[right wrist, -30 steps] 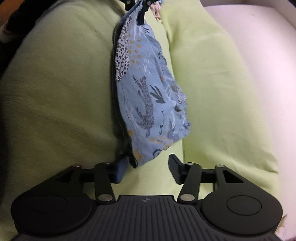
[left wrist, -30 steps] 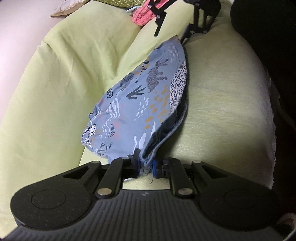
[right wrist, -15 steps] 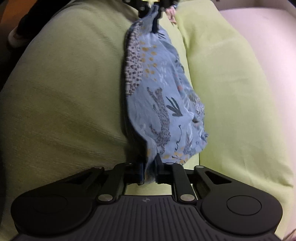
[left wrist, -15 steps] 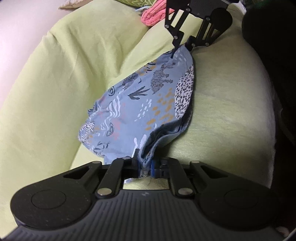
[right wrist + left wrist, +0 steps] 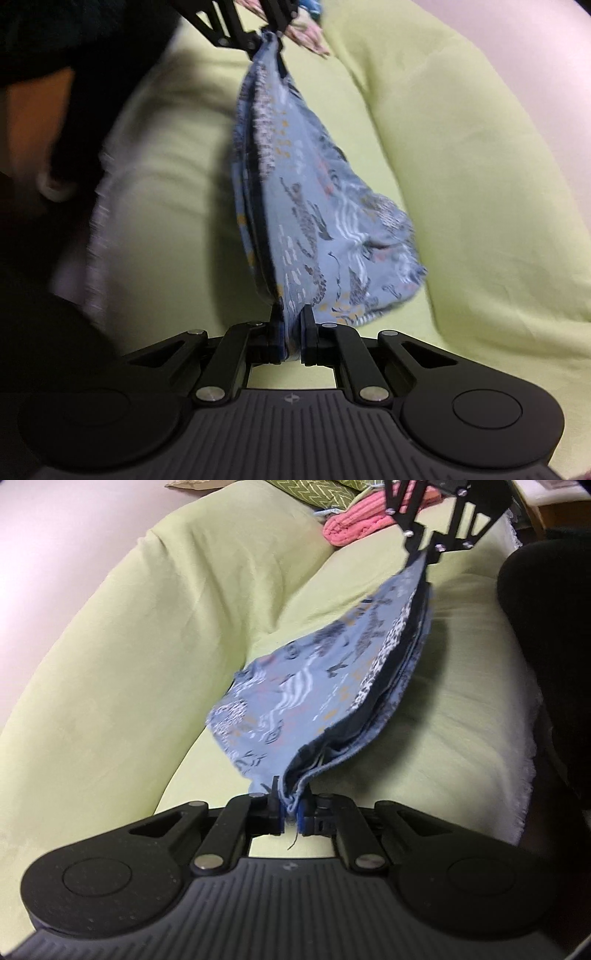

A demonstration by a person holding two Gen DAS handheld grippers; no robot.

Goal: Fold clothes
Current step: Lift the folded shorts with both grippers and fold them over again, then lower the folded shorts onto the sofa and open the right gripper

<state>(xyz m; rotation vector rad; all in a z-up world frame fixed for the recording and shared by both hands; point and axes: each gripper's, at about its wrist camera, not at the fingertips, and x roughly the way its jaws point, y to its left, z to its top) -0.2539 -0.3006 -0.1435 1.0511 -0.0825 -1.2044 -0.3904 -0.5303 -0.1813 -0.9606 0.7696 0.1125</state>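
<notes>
The left gripper [image 5: 290,814] pinches one end of the blue patterned garment [image 5: 317,698] between its fingers; the right gripper [image 5: 293,338] clamps the opposite end. The cloth hangs stretched between them above the green sofa [image 5: 129,646].

A lime-green covered sofa [image 5: 155,657] carries the scene, with a folded pink knit [image 5: 354,524] and a chevron-patterned cushion [image 5: 314,491] lying at its far end.
</notes>
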